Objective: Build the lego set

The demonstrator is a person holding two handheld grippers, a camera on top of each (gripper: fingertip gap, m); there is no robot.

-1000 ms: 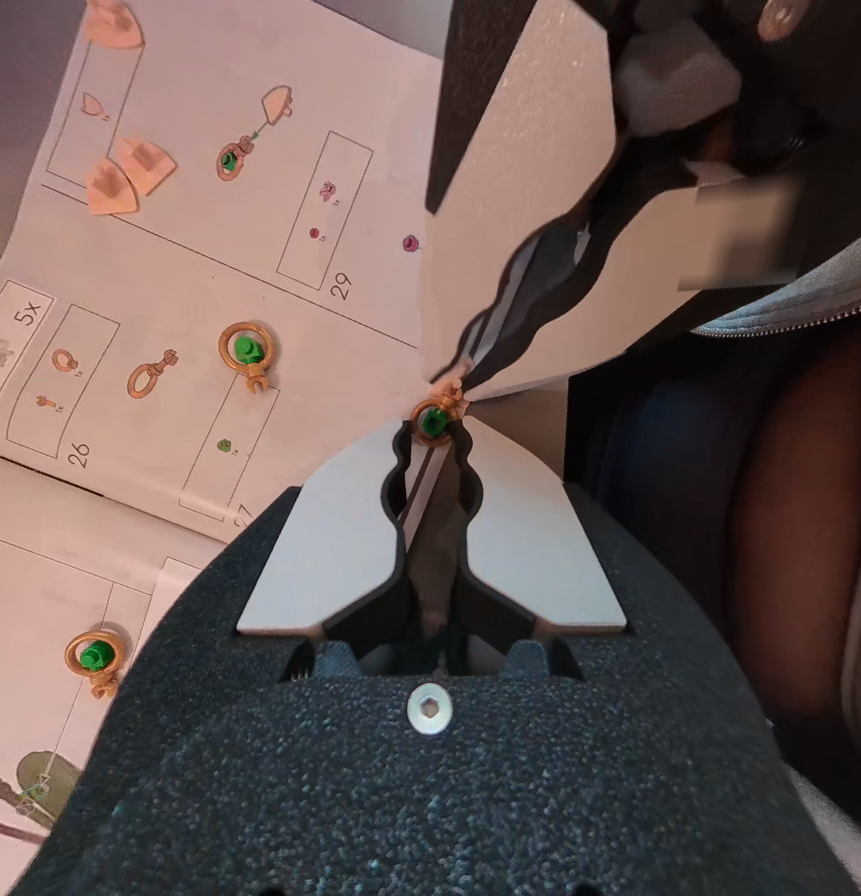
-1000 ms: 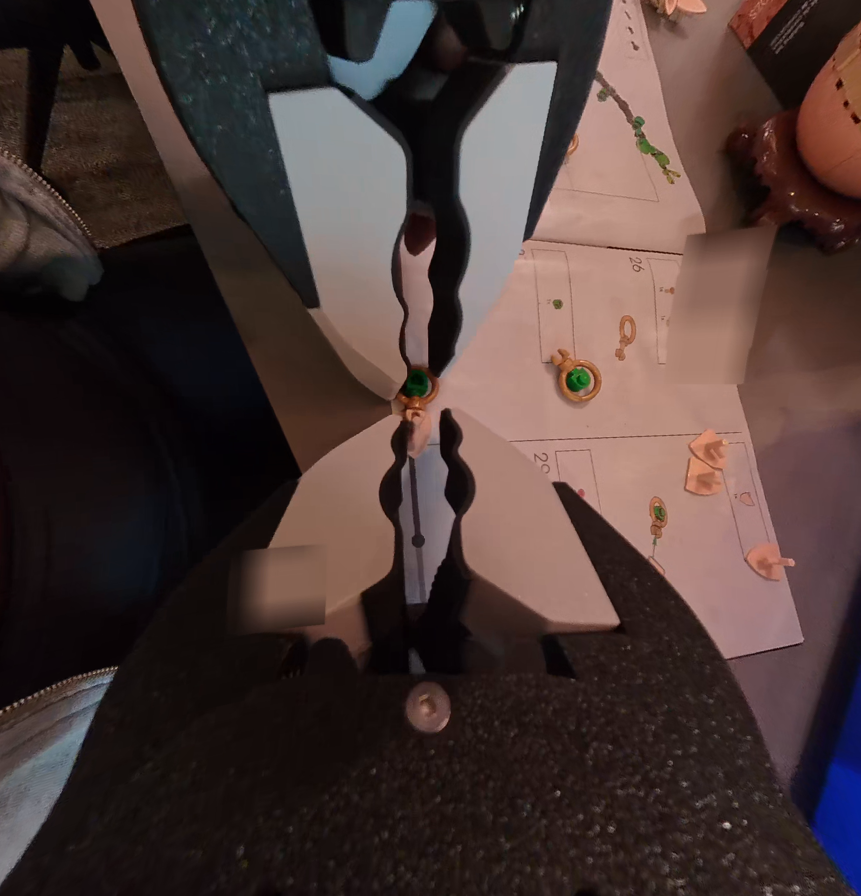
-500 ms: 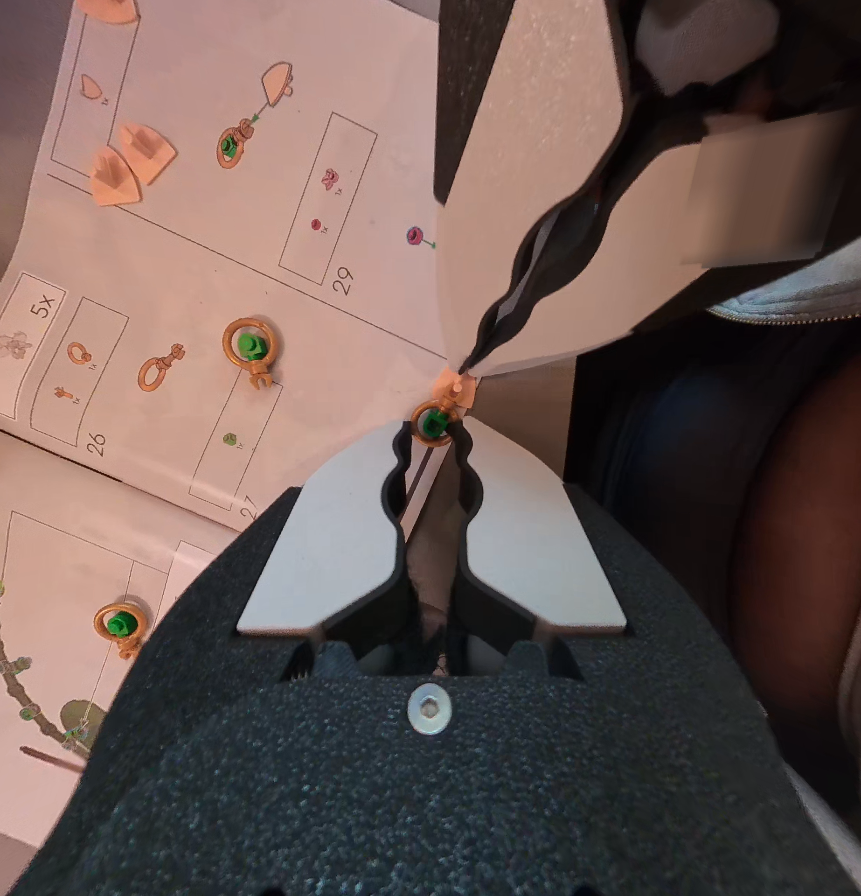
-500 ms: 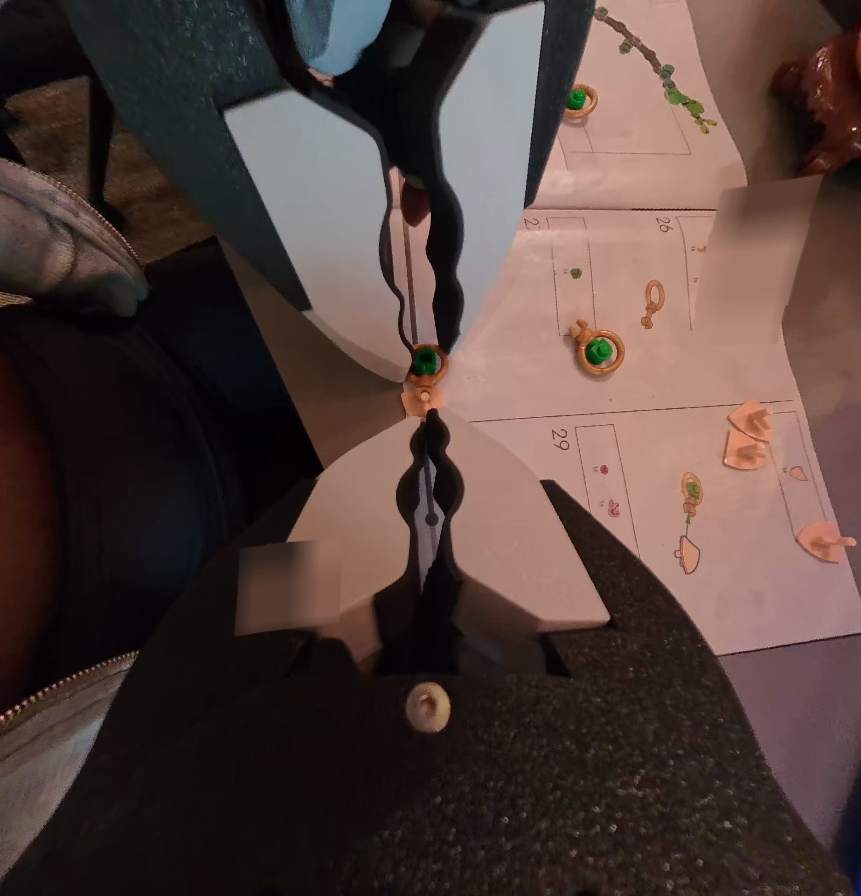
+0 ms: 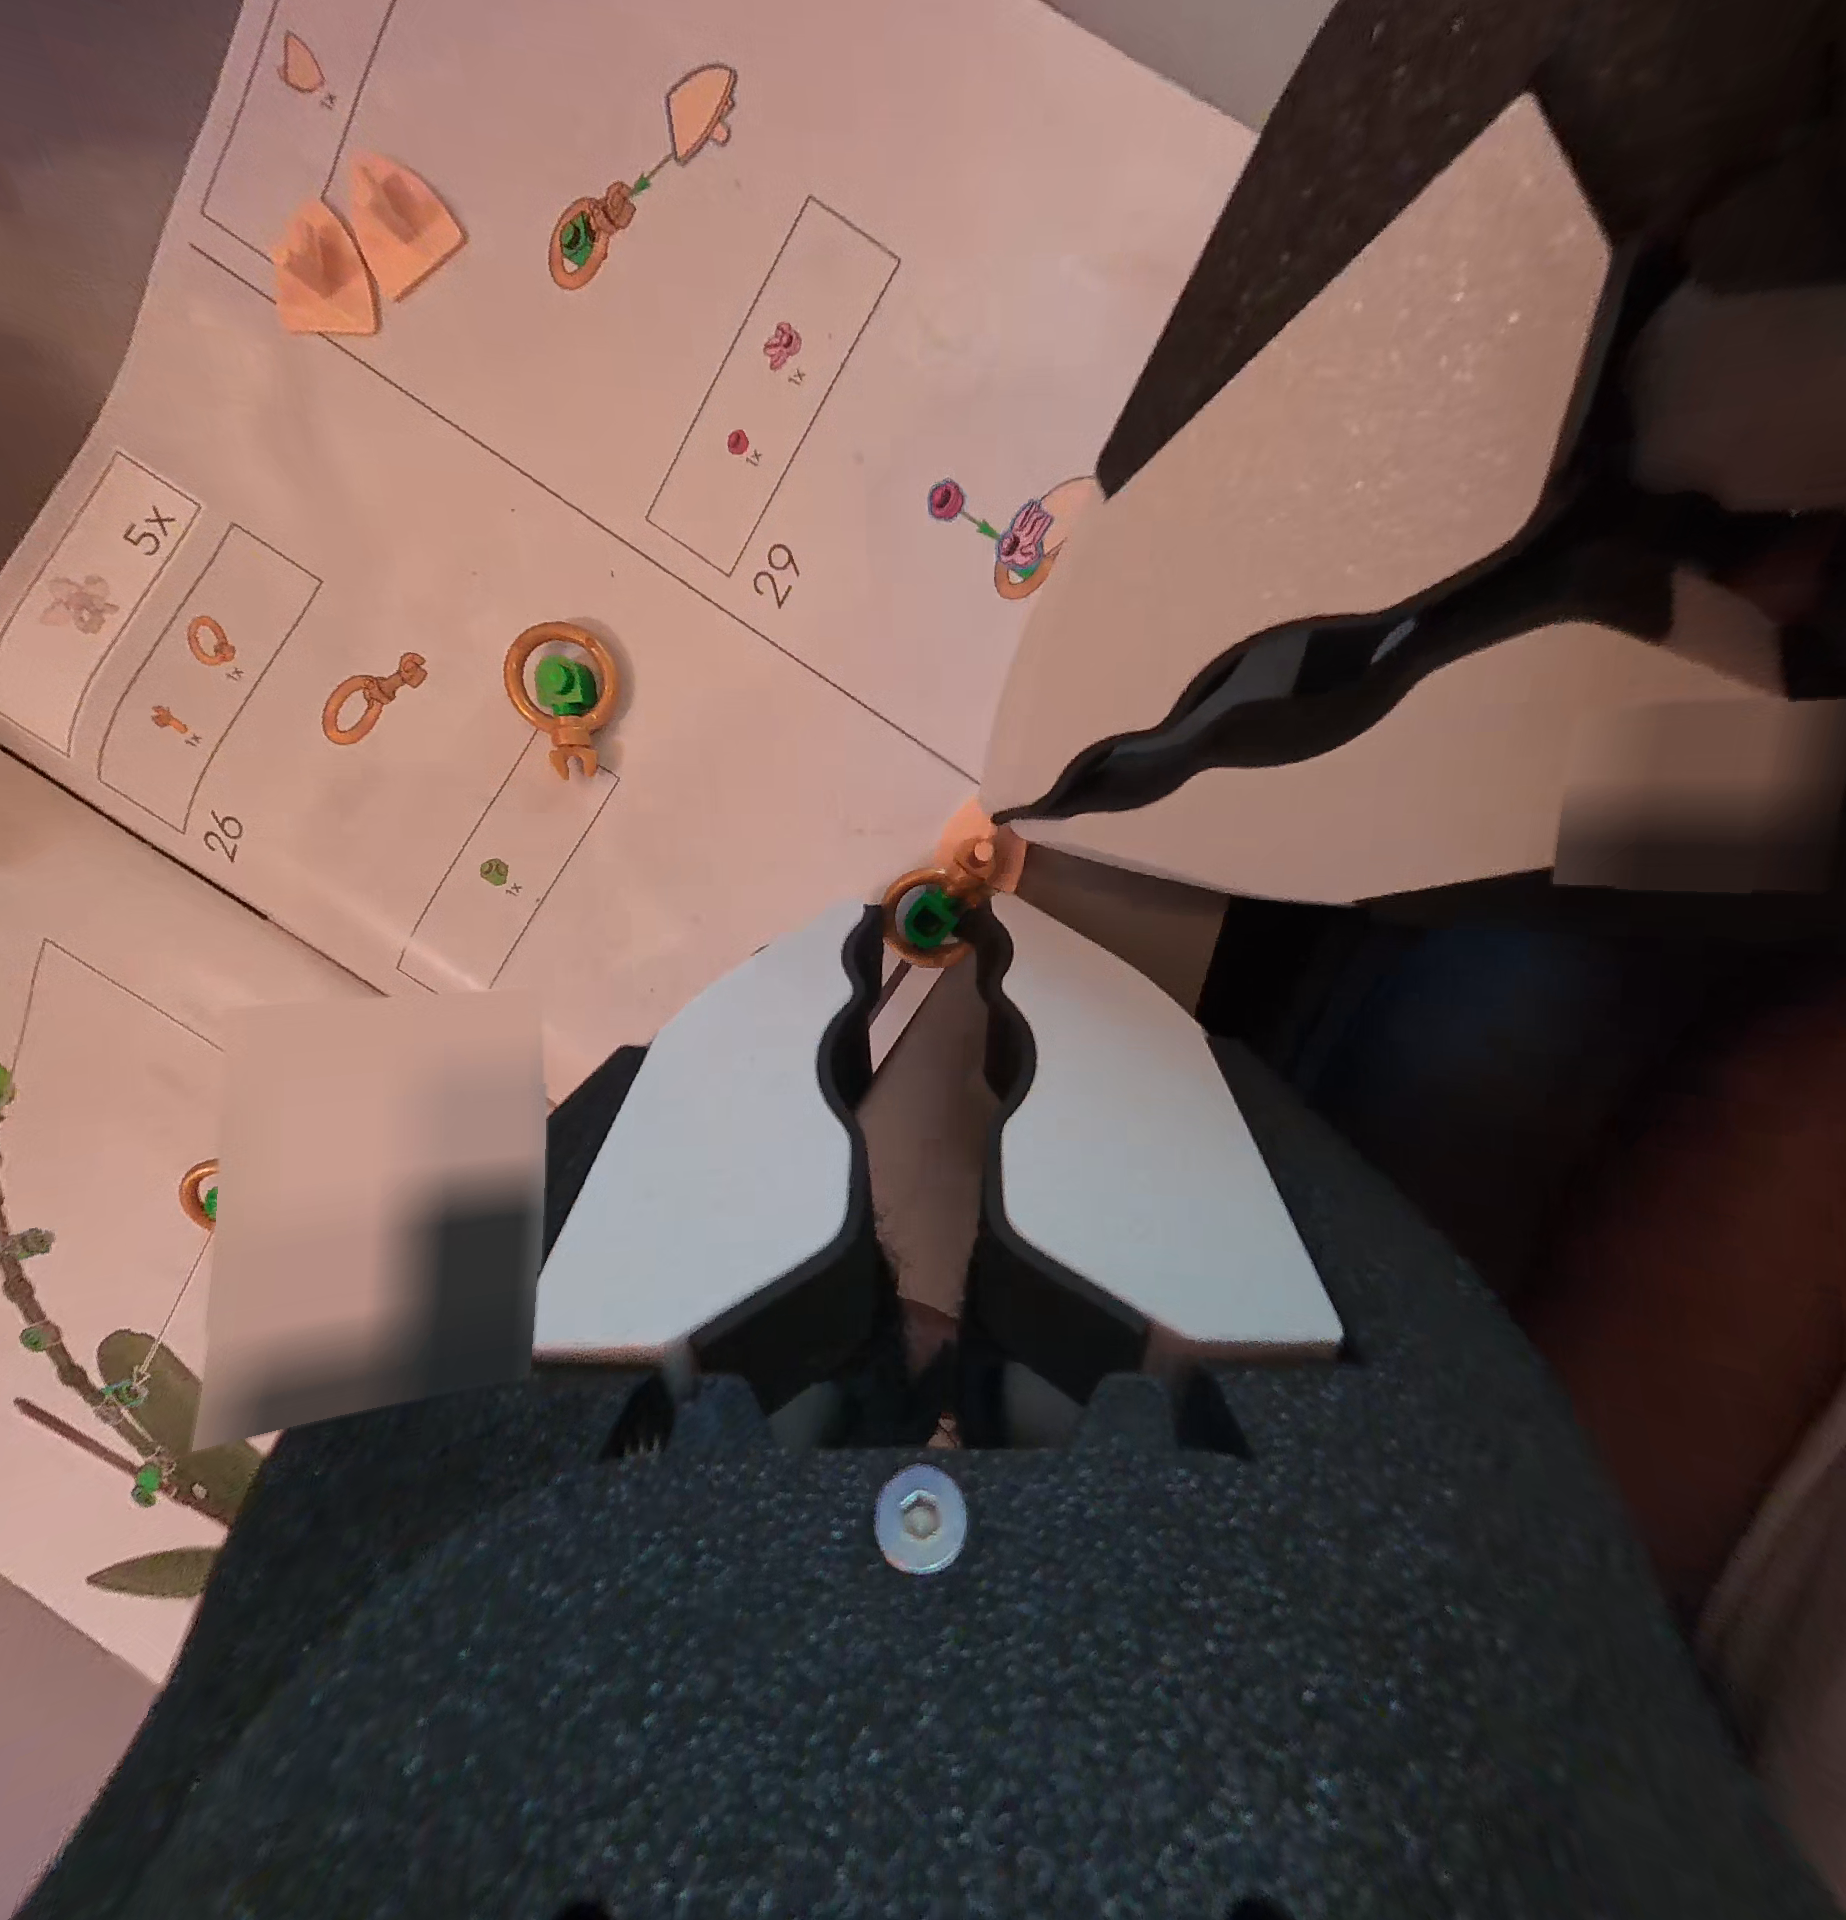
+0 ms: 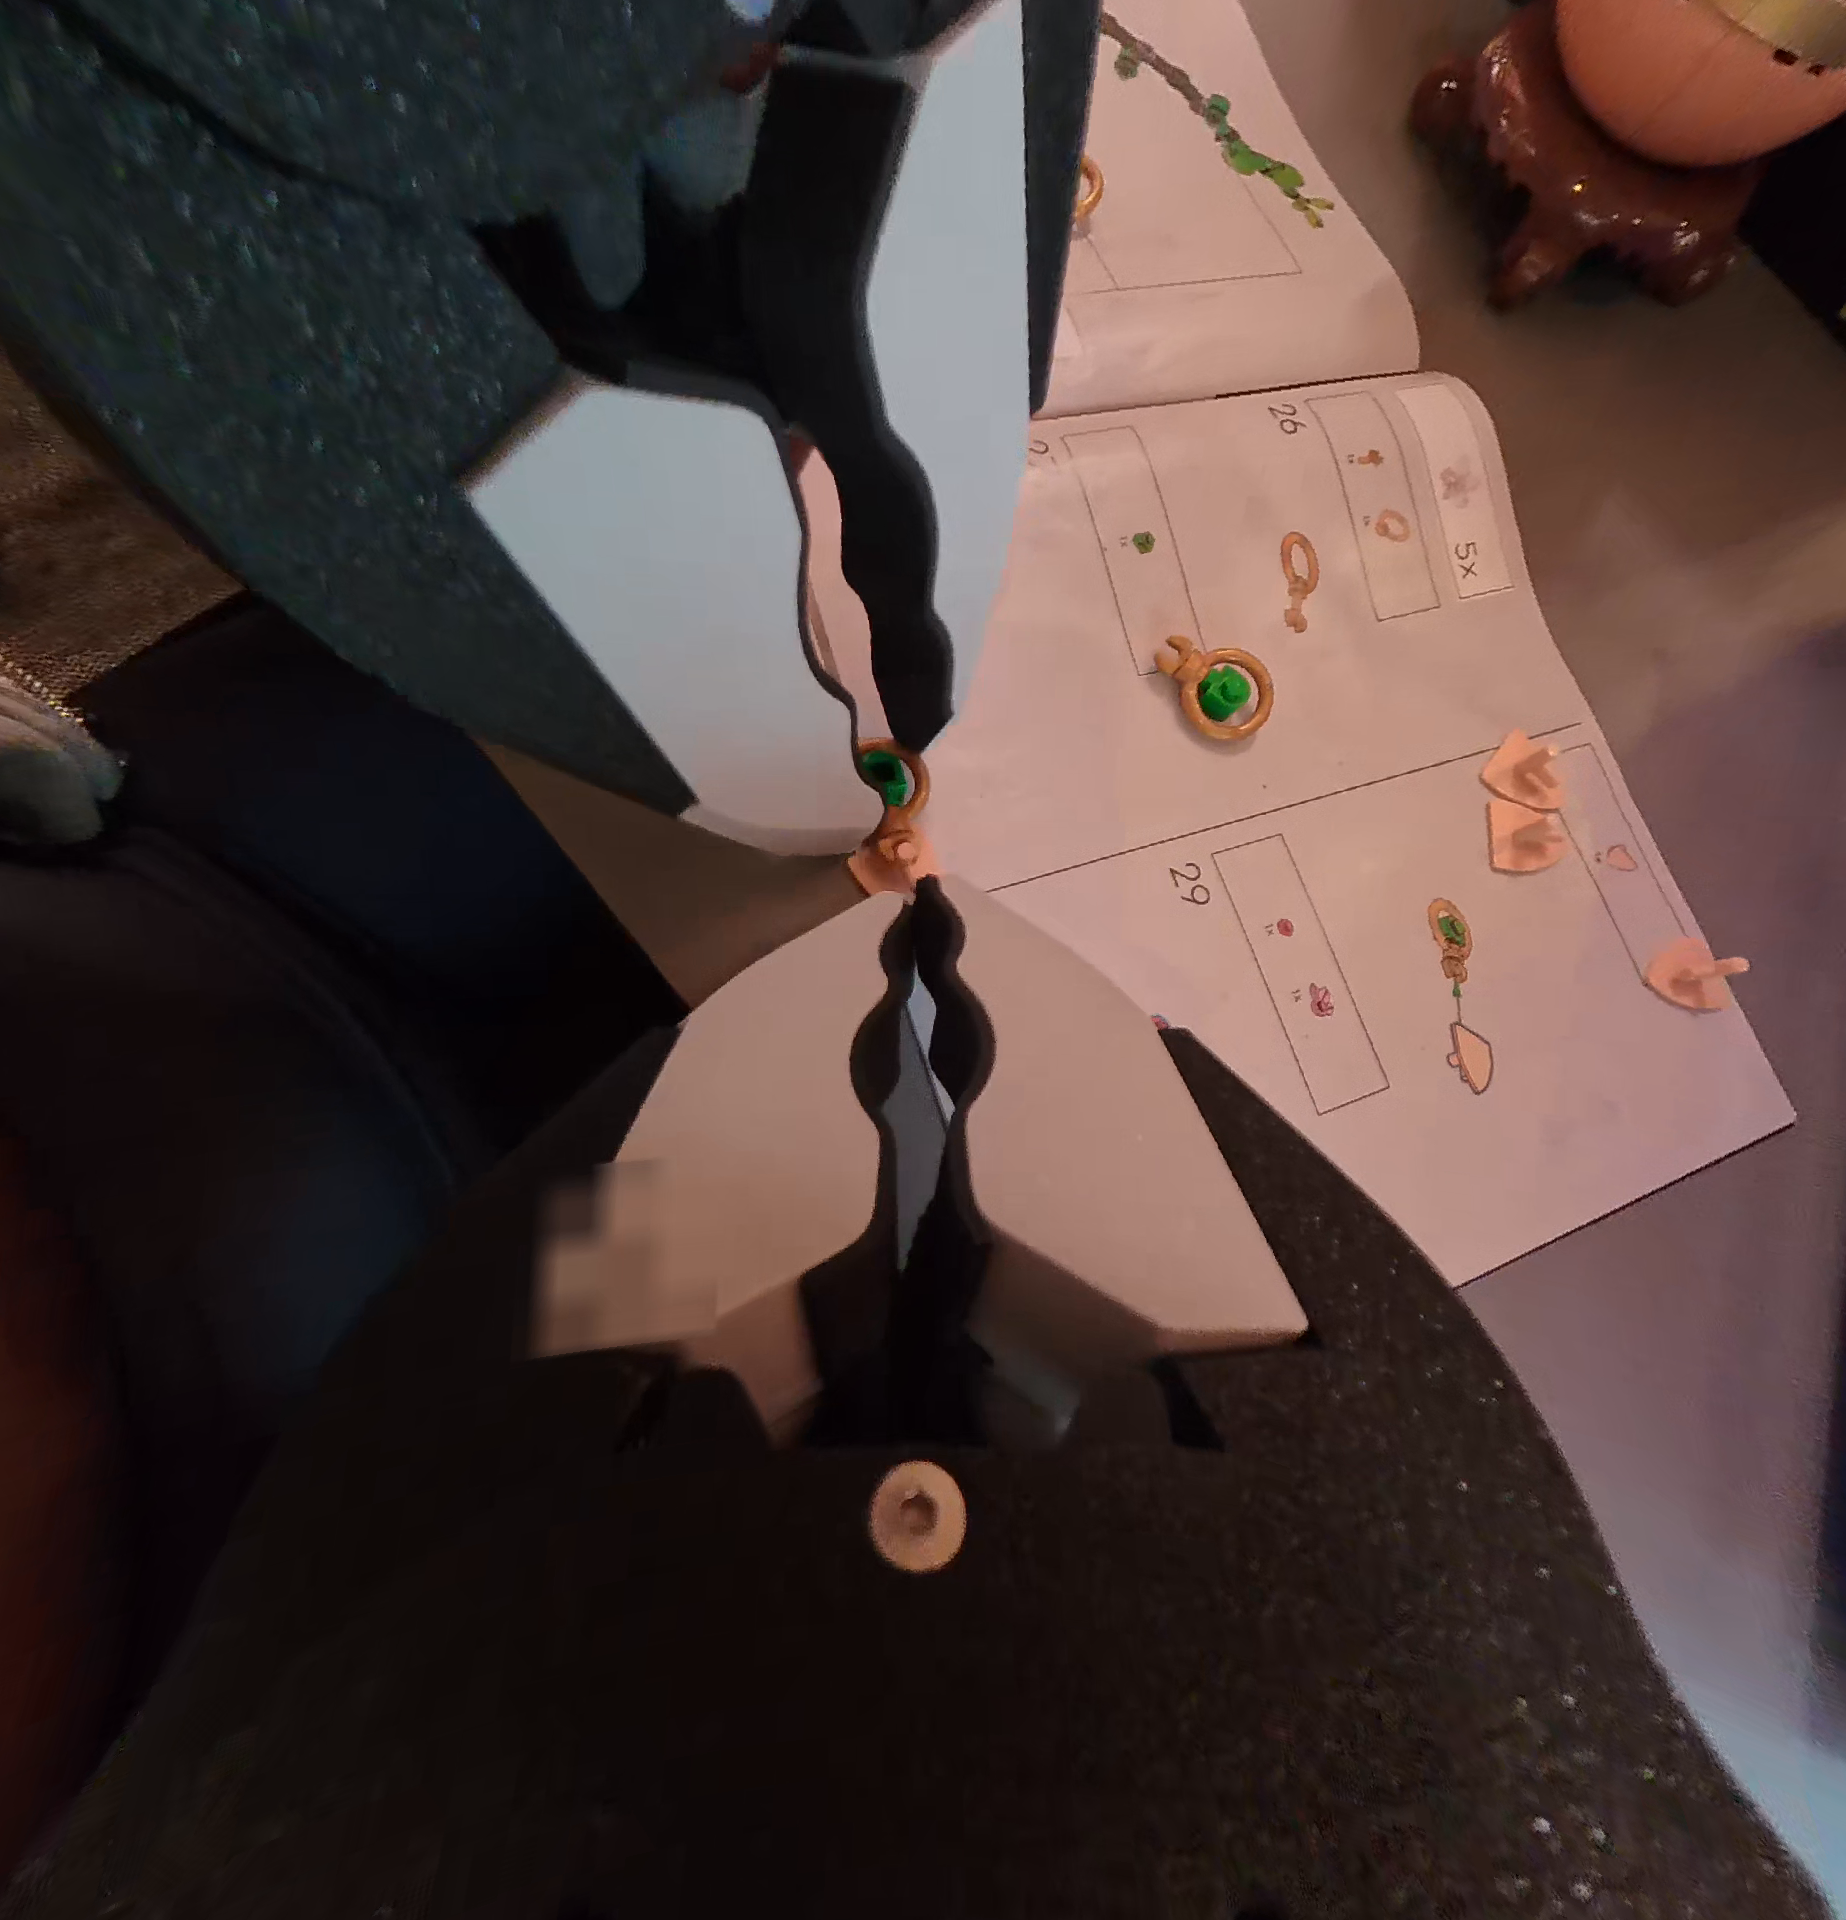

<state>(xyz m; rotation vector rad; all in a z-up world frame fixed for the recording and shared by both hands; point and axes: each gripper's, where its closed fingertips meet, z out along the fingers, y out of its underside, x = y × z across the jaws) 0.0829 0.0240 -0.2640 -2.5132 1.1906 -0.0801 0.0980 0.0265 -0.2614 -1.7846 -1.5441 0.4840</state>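
My left gripper [image 5: 926, 920] is shut on a gold ring piece [image 5: 924, 930] with a green stud in its middle. My right gripper [image 6: 917, 899] is shut on a pale pink petal piece [image 6: 883, 868]. The two grippers meet tip to tip above the table's near edge. The petal's peg touches the clip end of the ring [image 6: 893, 784]. In the left wrist view the right gripper [image 5: 994, 816] comes in from the upper right with the petal [image 5: 986, 857]. In the right wrist view the left gripper [image 6: 895, 748] comes down from the top.
An open instruction booklet [image 5: 607, 436] lies on the table. On it lie a second gold ring with a green stud [image 5: 560, 686], two loose pink petals [image 5: 368, 244] and a third petal [image 6: 1688, 977]. A brown stand with a pink pot [image 6: 1625, 197] is at the far right. A person's lap is below the grippers.
My right gripper's jaws closed tight on the petal. The petal's peg has moved up against the ring's clip. Both grippers shifted slightly over the booklet while staying tip to tip.
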